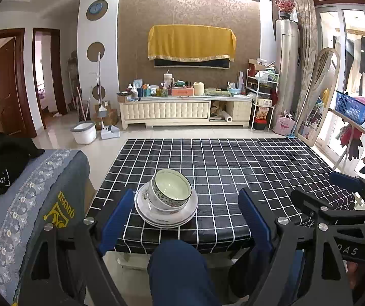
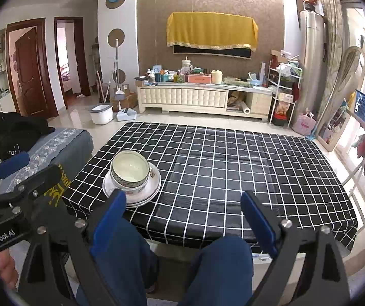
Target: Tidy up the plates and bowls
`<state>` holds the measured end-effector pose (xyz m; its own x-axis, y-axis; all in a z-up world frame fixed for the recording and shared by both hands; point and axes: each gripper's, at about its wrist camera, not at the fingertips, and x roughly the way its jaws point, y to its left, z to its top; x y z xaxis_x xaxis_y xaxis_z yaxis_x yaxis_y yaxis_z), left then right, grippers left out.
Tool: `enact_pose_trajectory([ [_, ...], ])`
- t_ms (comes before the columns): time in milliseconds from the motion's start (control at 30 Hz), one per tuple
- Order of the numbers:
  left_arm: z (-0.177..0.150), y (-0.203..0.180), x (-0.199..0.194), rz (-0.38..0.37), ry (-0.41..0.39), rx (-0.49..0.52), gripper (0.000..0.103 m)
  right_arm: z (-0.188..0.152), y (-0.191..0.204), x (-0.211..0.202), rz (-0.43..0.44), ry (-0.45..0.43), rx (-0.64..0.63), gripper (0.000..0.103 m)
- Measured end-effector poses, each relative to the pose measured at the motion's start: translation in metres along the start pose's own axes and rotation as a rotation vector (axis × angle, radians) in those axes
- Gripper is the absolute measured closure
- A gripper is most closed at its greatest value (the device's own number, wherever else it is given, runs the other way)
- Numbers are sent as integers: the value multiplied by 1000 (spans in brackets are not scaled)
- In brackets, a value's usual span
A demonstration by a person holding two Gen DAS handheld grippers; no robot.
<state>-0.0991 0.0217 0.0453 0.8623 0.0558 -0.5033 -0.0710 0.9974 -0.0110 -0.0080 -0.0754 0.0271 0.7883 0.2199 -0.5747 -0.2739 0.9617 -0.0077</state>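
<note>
Two patterned bowls (image 1: pixel 171 190) (image 2: pixel 130 170) sit nested, the pair resting on a short stack of white plates (image 1: pixel 166 214) (image 2: pixel 150 188) near the front left of the black checked table (image 1: pixel 233 168) (image 2: pixel 220 168). My left gripper (image 1: pixel 185 204) hovers open just short of the table's front edge, its blue fingers either side of the stack and clear of it. To the right of the stack, my right gripper (image 2: pixel 183 207) is open and empty at the same edge. In the left wrist view the right gripper (image 1: pixel 345 178) shows at the right; the left gripper (image 2: pixel 11 165) shows at the right wrist view's left.
A person's knees in blue trousers (image 1: pixel 180 270) (image 2: pixel 215 267) lie below the table's near edge. A grey-blue covered sofa arm (image 1: pixel 37 204) with a black garment (image 1: pixel 1 160) stands left of the table. A cluttered TV cabinet (image 1: pixel 185 109) lines the far wall.
</note>
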Motion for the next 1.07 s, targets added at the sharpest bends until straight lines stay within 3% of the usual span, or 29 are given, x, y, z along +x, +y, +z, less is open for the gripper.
enact_pose_trajectory([
  [1067, -6, 2, -6, 7, 21, 14, 20, -4, 2, 0, -6, 21, -6, 9],
])
